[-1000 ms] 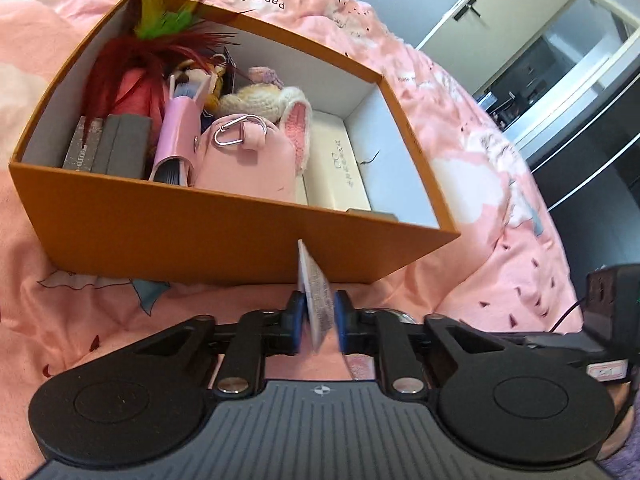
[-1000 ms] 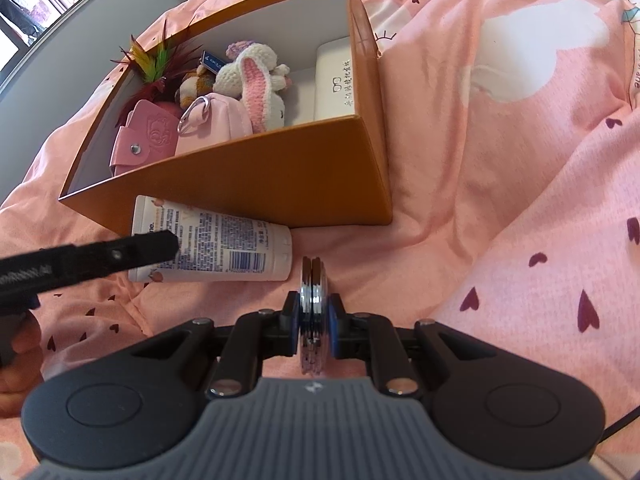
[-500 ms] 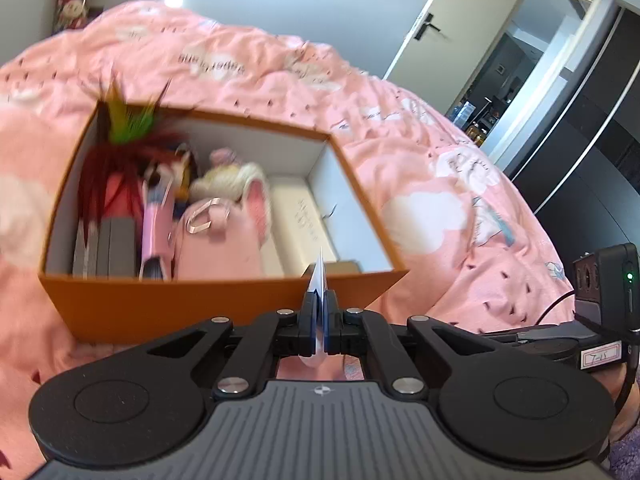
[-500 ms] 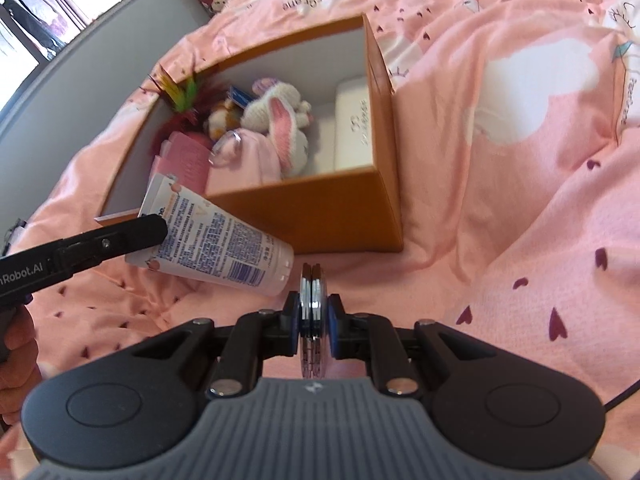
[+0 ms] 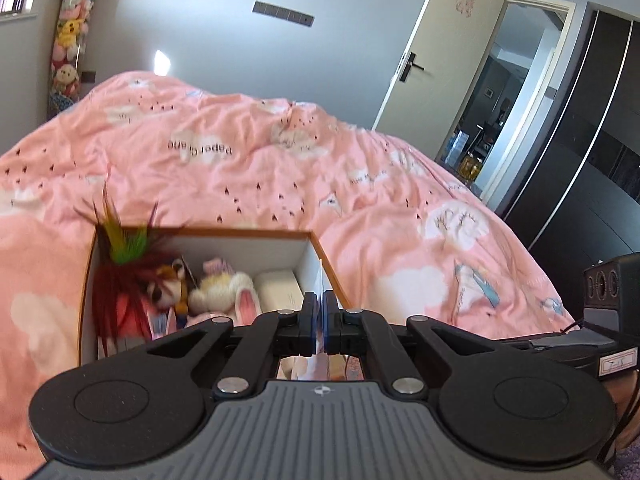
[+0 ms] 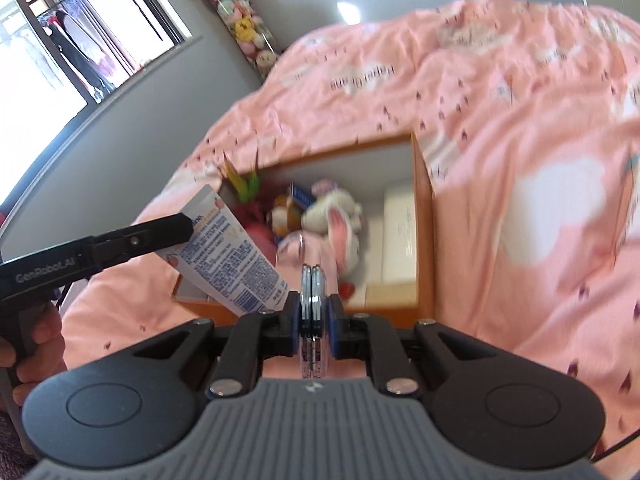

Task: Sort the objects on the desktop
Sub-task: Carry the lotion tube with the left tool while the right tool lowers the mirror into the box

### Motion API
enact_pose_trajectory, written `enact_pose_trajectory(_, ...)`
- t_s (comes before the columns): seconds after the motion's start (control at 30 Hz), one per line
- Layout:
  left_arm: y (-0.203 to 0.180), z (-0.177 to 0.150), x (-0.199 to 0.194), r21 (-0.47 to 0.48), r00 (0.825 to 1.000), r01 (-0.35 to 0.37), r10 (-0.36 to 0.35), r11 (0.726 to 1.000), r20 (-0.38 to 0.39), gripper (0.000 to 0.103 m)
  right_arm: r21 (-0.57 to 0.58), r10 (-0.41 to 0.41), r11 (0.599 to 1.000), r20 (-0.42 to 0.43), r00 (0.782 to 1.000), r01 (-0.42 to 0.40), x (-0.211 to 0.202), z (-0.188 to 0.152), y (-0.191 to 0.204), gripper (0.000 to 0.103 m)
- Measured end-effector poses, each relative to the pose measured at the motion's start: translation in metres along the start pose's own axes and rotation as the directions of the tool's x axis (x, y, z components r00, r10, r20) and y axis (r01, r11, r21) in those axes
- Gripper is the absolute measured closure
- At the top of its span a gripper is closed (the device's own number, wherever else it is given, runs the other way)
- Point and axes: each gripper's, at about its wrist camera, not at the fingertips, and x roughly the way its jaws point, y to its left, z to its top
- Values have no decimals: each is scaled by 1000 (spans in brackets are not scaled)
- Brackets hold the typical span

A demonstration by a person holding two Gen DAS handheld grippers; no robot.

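My left gripper (image 5: 319, 314) is clamped on the flat crimped end of a white squeeze tube with blue print (image 6: 228, 258), which hangs over the near left corner of the open orange cardboard box (image 6: 423, 240). It tilts downward toward the box. My right gripper (image 6: 313, 312) pinches a round silver compact (image 6: 313, 304) edge-on, angled down at the box's near wall. Inside sit a white crocheted bunny (image 5: 224, 286) and a flat white case (image 5: 280, 292). The box rests on a pink printed bedspread (image 5: 360, 184).

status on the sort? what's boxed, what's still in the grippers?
Done: plush bunny, pink pouch and white case sit in the orange box. In hand: left gripper clamps the cream tube, right gripper a round metal compact. Left: both into the box.
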Motion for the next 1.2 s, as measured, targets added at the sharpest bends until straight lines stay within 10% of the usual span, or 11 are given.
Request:
enact_pose_trajectory(0.63,12,-23,93,55,992,-106,109,993,-56,101,-3,-108,994,-31,994,108,79,41,-21,88)
enact_pose_trajectory(1.2,18,-51,114,43,980,-64,71,997,-184,100,-28,-174,985,-92,981,172,143,45,-27,88)
